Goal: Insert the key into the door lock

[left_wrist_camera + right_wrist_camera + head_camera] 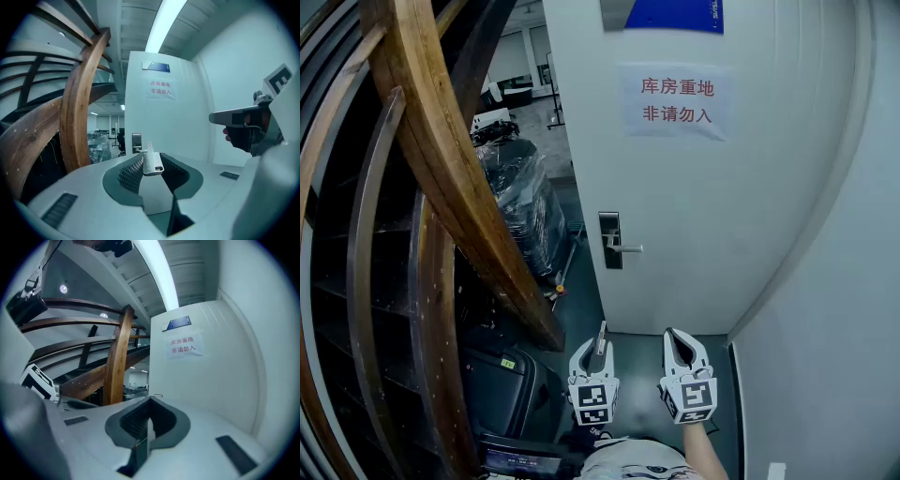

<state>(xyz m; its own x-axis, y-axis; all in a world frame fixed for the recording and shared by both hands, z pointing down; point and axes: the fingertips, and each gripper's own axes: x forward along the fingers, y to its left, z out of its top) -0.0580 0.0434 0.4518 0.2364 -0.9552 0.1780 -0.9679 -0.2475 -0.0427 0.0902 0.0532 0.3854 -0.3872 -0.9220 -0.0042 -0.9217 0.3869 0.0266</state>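
Held both grippers low and side by side over the grey floor (pixel 630 349), near the foot of the door. Pinched the silver key (pixel 600 335) in the left gripper (pixel 595 352), with the shank poking out past the jaw tips and aimed ahead at the door, well short of it. Carried the right gripper (pixel 680 343) just beside the left one, jaws pressed together on nothing. Stood with a black case (pixel 502 389) on the floor at the left, beneath a curved wooden stair rail (pixel 450 159) sweeping up and across that side. Faced a white door (pixel 741 216) bearing a dark lock plate (pixel 609 240) and a lever handle (pixel 626 248) at its left edge, both well apart from the key. Saw higher on the door a paper sign (pixel 677 100) in red characters and, above that, a blue plate (pixel 675 14). Made out past the door's left edge a bundle wrapped in black film (pixel 520 202), with a lit room farther back.
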